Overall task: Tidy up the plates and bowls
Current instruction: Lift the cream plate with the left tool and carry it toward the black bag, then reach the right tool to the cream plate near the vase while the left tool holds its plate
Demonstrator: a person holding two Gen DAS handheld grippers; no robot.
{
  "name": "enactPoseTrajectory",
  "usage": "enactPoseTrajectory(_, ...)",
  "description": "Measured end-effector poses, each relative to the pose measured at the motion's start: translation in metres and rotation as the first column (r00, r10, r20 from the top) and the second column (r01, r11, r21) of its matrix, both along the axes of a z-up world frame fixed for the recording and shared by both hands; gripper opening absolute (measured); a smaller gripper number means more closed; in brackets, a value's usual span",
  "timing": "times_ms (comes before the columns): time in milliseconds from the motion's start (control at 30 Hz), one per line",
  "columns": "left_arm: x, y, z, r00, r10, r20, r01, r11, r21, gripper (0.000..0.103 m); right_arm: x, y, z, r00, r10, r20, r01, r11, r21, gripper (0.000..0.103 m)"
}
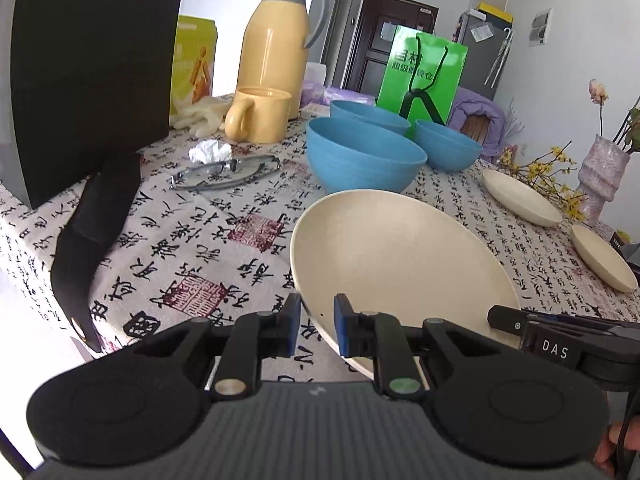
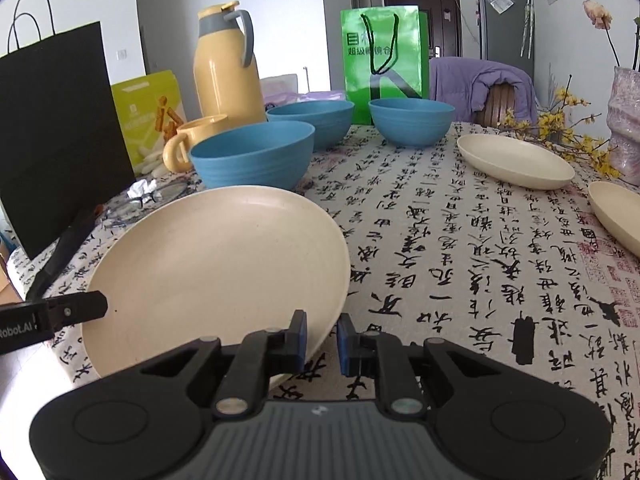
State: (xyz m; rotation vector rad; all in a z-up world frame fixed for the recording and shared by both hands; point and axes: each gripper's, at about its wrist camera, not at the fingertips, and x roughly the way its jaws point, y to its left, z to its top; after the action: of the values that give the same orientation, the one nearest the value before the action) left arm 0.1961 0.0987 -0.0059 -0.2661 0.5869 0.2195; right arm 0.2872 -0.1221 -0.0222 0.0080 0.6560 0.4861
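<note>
1. We hold the large cream plate (image 2: pixel 216 264) between both tools, tilted up off the calligraphy-print tablecloth (image 2: pixel 460 280). The left gripper (image 1: pixel 317 330) has the plate's near-left rim between its blue pads, and the right gripper (image 2: pixel 322 338) has the near-right rim between its own.
2. Both pairs of jaws stand narrow and look clenched on that rim, though the rim hides the contact at each inner pad.
3. Our own gripper bodies cover the plate's near edge.
4. Three blue bowls (image 2: pixel 254 158) stand beyond the plate; the nearest hides part of the one behind it.
5. Two smaller cream plates (image 2: pixel 516 162) lie well apart to the right; the nearer one is cut off by the right wrist view's edge.
6. A black paper bag (image 1: pixel 96 68) blocks the far left, and a yellow mug (image 1: pixel 260 114) covers the base of the yellow thermos jug (image 1: pixel 276 48).
7. Eyeglasses (image 1: pixel 224 174) and a crumpled tissue (image 1: pixel 210 150) lie near the bag.
</note>
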Motion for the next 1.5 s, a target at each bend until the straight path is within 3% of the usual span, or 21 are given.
enactPoseTrajectory(133,0.002,-0.002,-0.004,1.0,-0.002,-0.016,0.002,1.0,0.012,0.023,0.0,0.002,0.0,1.0,0.016,0.006,-0.016,1.0,0.001,0.024)
enactPoseTrajectory(200,0.001,-0.002,-0.003,1.0,-0.004,-0.011,0.004,1.0,0.004,0.03,0.0,0.001,0.0,1.0,0.018,0.008,-0.018,1.0,0.001,0.024)
enactPoseTrajectory(300,-0.003,-0.005,0.003,1.0,0.01,0.013,-0.01,1.0,0.026,0.053,-0.002,-0.003,0.001,1.0,0.018,0.009,-0.018,1.0,0.017,0.037)
enactPoseTrajectory(333,-0.006,-0.006,0.006,0.999,0.018,0.027,-0.019,0.999,0.037,0.067,-0.004,-0.006,0.003,1.0,0.013,0.016,-0.013,1.0,0.019,0.046)
enactPoseTrajectory(367,-0.009,-0.007,0.009,0.999,0.019,0.047,-0.021,0.999,0.047,0.075,-0.006,-0.008,0.004,1.0,0.008,0.025,-0.008,1.0,0.02,0.053)
enactPoseTrajectory(533,-0.026,-0.026,0.027,0.989,-0.022,0.143,0.003,0.991,0.137,0.102,-0.018,-0.032,0.014,0.997,-0.025,0.07,0.022,0.999,0.044,0.065)
enactPoseTrajectory(600,-0.031,-0.037,0.032,0.983,-0.04,0.176,0.013,0.988,0.152,0.103,-0.026,-0.047,0.019,0.994,-0.049,0.095,0.044,0.997,0.056,0.072)
enactPoseTrajectory(667,-0.035,-0.05,0.035,0.975,-0.082,0.207,0.048,0.985,0.163,0.103,-0.035,-0.065,0.024,0.987,-0.091,0.136,0.084,0.995,0.06,0.086)
enactPoseTrajectory(867,-0.033,-0.097,0.035,0.957,-0.183,0.227,0.14,0.972,0.19,0.103,-0.073,-0.132,0.035,0.935,-0.227,0.273,0.228,0.973,0.027,0.1)
enactPoseTrajectory(1167,-0.012,-0.171,0.033,0.921,-0.318,0.224,0.275,0.939,0.205,0.103,-0.097,-0.235,0.027,0.853,-0.434,0.291,0.447,0.894,0.021,0.102)
enactPoseTrajectory(1500,0.05,-0.239,0.033,0.895,-0.399,0.199,0.359,0.909,0.209,0.103,-0.065,-0.295,0.015,0.83,-0.499,0.249,0.507,0.861,0.038,0.102)
